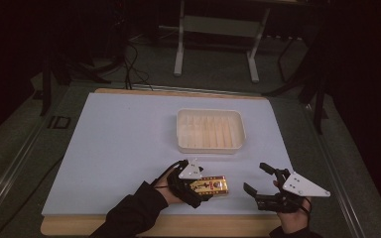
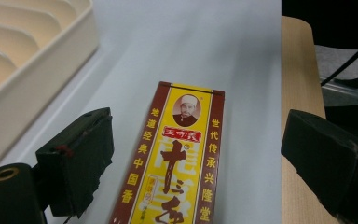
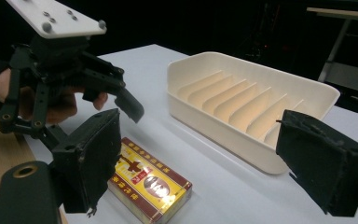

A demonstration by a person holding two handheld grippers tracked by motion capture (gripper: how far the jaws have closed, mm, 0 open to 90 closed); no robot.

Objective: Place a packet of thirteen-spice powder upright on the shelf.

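A flat yellow and maroon box (image 1: 214,185) with printed characters lies on the white table near the front edge. My left gripper (image 1: 198,186) is low over its near end. In the left gripper view the box (image 2: 177,158) lies between the two black pads (image 2: 81,158), with table showing on both sides, so the gripper (image 2: 205,163) is open. My right gripper (image 1: 255,177) rests to the right of the box, open wide with nothing between its fingers. In the right gripper view the box (image 3: 151,184) lies beside the left pad of the right gripper (image 3: 207,161), under the left gripper (image 3: 121,114).
A cream ribbed tray (image 1: 208,113) stands behind the box at the middle of the table, its wall close on the left in the left gripper view (image 2: 42,79). The wooden table edge (image 2: 298,93) runs along the right there. Metal stand legs (image 1: 178,54) rise beyond the table.
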